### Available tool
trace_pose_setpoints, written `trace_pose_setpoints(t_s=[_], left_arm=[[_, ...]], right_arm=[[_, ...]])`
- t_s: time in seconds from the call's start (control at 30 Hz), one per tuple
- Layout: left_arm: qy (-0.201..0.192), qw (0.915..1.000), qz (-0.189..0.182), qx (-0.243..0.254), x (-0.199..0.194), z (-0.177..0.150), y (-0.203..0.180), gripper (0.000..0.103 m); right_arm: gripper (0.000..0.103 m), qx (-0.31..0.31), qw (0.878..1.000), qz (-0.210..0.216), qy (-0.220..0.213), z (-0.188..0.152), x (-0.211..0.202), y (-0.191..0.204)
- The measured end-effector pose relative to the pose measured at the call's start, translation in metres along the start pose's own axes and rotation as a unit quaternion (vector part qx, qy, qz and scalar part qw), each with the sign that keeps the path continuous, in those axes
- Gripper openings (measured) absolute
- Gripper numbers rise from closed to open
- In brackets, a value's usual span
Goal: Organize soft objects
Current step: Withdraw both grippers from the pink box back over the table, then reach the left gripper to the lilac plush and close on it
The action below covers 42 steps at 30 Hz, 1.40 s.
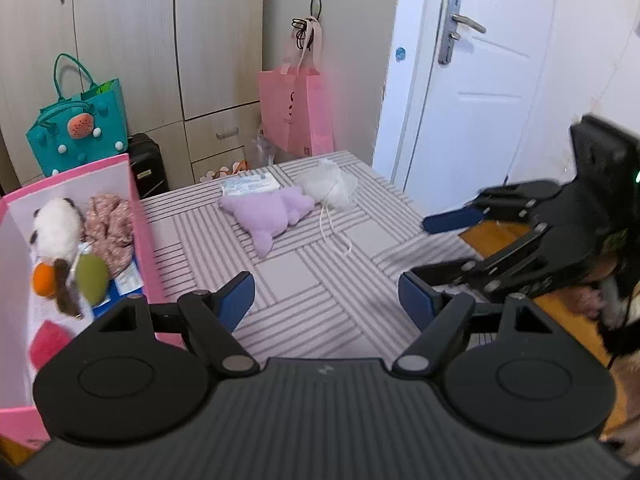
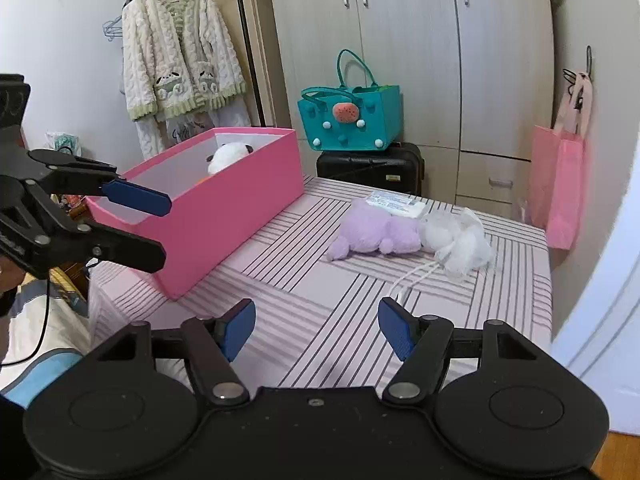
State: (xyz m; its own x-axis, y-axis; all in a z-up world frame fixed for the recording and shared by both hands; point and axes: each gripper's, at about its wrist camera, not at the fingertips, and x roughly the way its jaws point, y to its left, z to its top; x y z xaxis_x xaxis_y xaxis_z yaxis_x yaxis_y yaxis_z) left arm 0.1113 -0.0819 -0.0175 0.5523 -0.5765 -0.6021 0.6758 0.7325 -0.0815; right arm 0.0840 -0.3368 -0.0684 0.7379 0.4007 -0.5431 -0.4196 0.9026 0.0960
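Both tongs hang wide and empty above the striped tabletop (image 1: pixel 320 280): left tongs (image 1: pixel 326 300), right tongs (image 2: pixel 316 328).

Still out: purple plush (image 2: pixel 376 232), touching a white mesh pouf (image 2: pixel 460 244), with a flat packet (image 2: pixel 396 202) just behind.

Judgement: take the plush next. Grip its thick body and lift clear of the pouf's trailing cord (image 2: pixel 412 276).

Left view looks into the pink box (image 1: pixel 144 240): panda plush (image 1: pixel 56 228), floral cloth (image 1: pixel 108 228), green toy (image 1: pixel 92 278). Right view shows only the panda's top, plus a hanging fleece robe (image 2: pixel 180 52).
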Motion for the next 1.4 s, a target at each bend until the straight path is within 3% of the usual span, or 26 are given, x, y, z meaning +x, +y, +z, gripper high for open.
trace_pose_setpoints(t_s=[0.2, 0.33, 0.57, 0.83, 0.93, 1.13, 1.2, 1.3, 1.37, 1.4], left_arm=[[-0.03, 0.9985, 0.024, -0.038, 0.032, 0.016, 0.009, 0.078], [-0.035, 0.9969, 0.06, -0.037, 0.059, 0.023, 0.012, 0.077], [-0.018, 0.9943, 0.031, -0.101, 0.122, 0.029, 0.02, 0.077], [0.006, 0.9829, 0.099, -0.155, 0.18, 0.038, 0.048, 0.076], [0.002, 0.9748, 0.132, -0.179, 0.19, 0.039, 0.06, 0.075], [0.002, 0.9683, 0.136, -0.21, 0.208, 0.033, 0.068, 0.073], [-0.006, 0.9678, 0.134, -0.213, 0.208, 0.031, 0.066, 0.069], [-0.011, 0.9709, 0.118, -0.208, 0.208, 0.03, 0.062, 0.05], [-0.007, 0.9726, 0.123, -0.197, 0.208, 0.03, 0.058, 0.048], [-0.008, 0.9728, 0.125, -0.195, 0.208, 0.03, 0.056, 0.047]], right_arm=[[0.073, -0.01, 1.0, -0.002, -0.022, 0.006, 0.043, -0.019], [0.073, -0.009, 1.0, 0.002, -0.019, 0.012, 0.069, -0.031], [0.073, 0.023, 1.0, 0.011, 0.009, 0.018, 0.121, -0.066], [0.073, 0.026, 0.999, 0.013, 0.029, 0.029, 0.155, -0.086], [0.073, 0.019, 0.999, 0.022, 0.037, 0.031, 0.162, -0.088], [0.073, 0.01, 0.999, 0.03, 0.038, 0.036, 0.169, -0.09], [0.074, 0.009, 0.999, 0.026, 0.038, 0.036, 0.17, -0.091], [0.075, 0.008, 0.999, 0.021, 0.038, 0.037, 0.171, -0.092], [0.072, 0.007, 0.999, 0.02, 0.039, 0.038, 0.172, -0.091], [0.066, 0.004, 0.999, 0.02, 0.038, 0.037, 0.171, -0.089]])
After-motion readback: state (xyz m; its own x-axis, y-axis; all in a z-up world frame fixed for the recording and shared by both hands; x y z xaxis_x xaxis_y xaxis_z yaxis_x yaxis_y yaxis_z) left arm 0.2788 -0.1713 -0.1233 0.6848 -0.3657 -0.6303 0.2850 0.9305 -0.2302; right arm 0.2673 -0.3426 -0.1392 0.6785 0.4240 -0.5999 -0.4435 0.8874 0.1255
